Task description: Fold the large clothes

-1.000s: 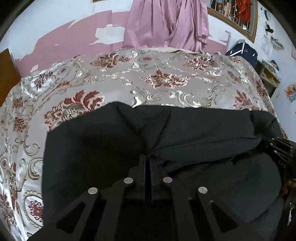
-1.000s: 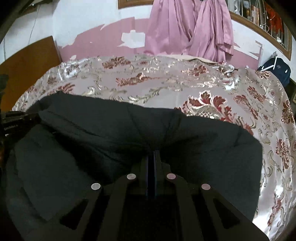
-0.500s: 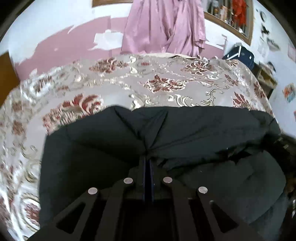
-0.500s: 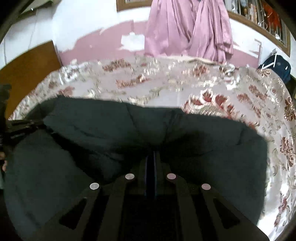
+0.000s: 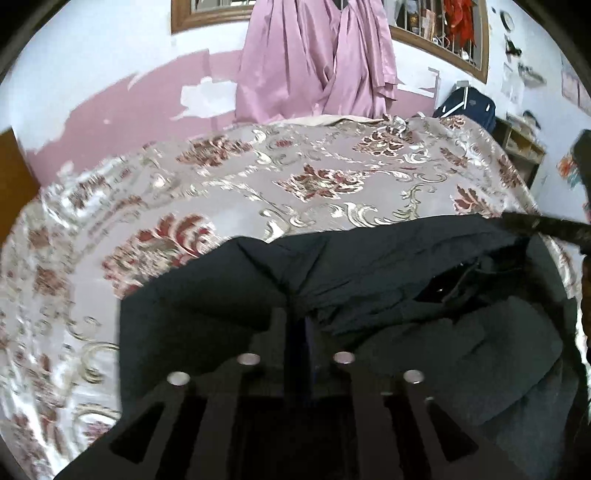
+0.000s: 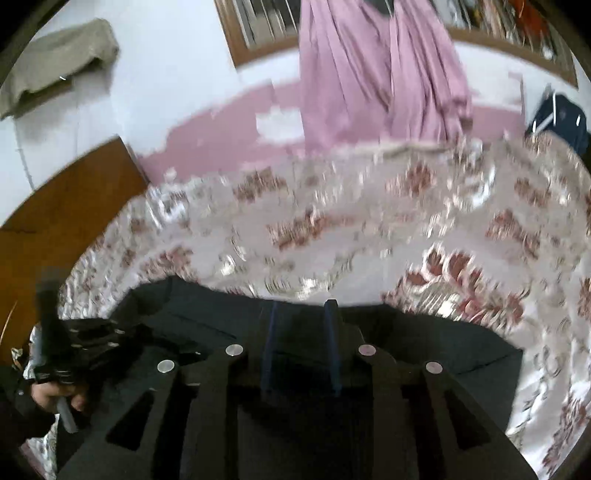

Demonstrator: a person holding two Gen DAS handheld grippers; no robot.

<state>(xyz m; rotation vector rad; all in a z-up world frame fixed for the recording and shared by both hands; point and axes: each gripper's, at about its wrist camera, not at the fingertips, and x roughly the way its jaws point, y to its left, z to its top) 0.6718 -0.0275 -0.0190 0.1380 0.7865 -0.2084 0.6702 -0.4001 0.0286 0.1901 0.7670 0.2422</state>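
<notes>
Right gripper [image 6: 299, 314]: jaws have just been opening, standing visibly apart, nothing pinched. Left gripper [image 5: 300, 325]: jaws have just been parting slightly; I cannot tell if cloth is caught. I am hovering over the dark matte garment [image 5: 369, 280], lying rumpled at the near edge of the glossy floral bedspread [image 5: 295, 177], whose far half is lying bare.

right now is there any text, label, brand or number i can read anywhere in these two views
None can be read.
Papers on the wall: too small and blurred.
Items on the window shelf: blurred, nothing legible.
Dark garment and bedspread: no label or print shows.
</notes>
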